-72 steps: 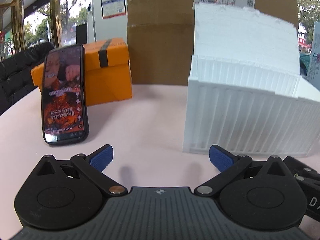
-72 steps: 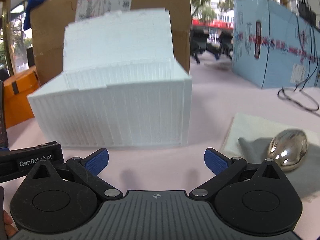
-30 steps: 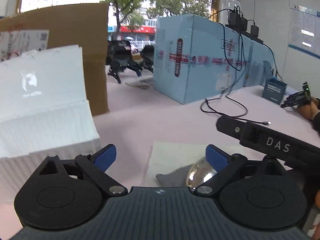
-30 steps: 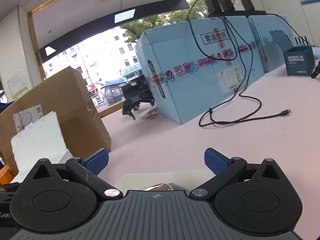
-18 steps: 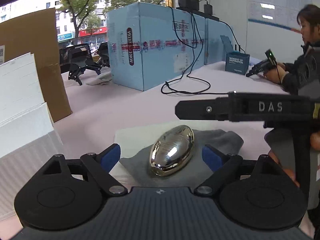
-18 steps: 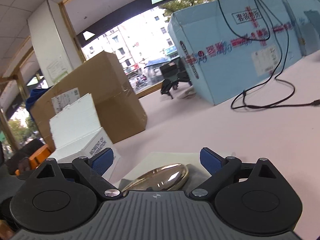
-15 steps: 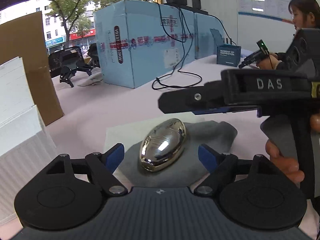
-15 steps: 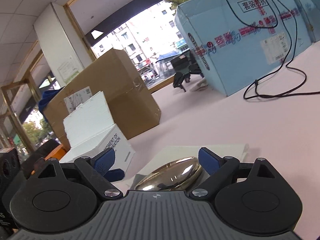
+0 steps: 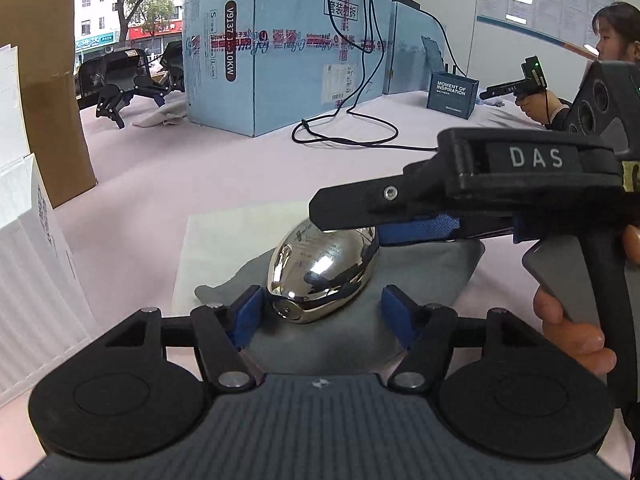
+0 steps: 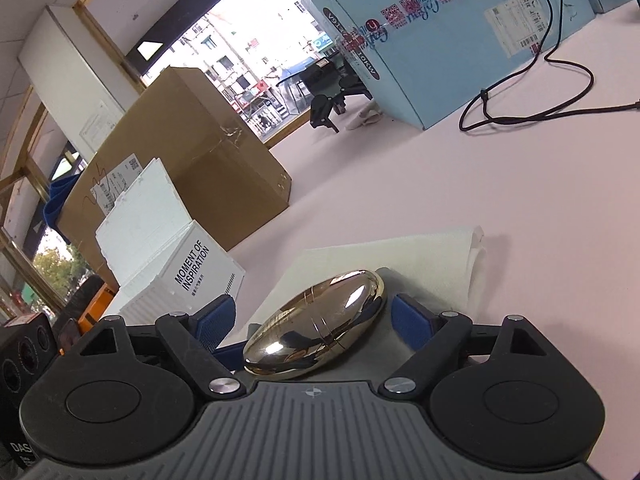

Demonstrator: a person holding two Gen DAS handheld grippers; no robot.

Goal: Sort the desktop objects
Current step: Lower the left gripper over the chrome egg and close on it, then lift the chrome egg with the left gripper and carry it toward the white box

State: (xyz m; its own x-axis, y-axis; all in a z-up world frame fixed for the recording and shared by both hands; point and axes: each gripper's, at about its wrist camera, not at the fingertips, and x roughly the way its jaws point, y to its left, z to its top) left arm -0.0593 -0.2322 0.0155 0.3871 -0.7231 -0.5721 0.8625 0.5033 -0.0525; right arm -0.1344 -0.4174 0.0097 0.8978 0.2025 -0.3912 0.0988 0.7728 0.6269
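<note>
Metal egg (image 9: 324,270) on cloth (image 9: 424,276), white crate (image 10: 180,268) leftward.

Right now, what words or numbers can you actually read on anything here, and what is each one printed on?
"DAS": on the right tool, on its black arm.
"MOMENT OF INSPIRATION": on the white foam box, on its end wall.
"MOMENT OF INSPIRATION": on the small dark blue box.
"10KW": on the black band of the big light blue carton; the rest of the band reads unclearly.
Carton tape print, shipping labels and the wall poster: too small to read.
</note>
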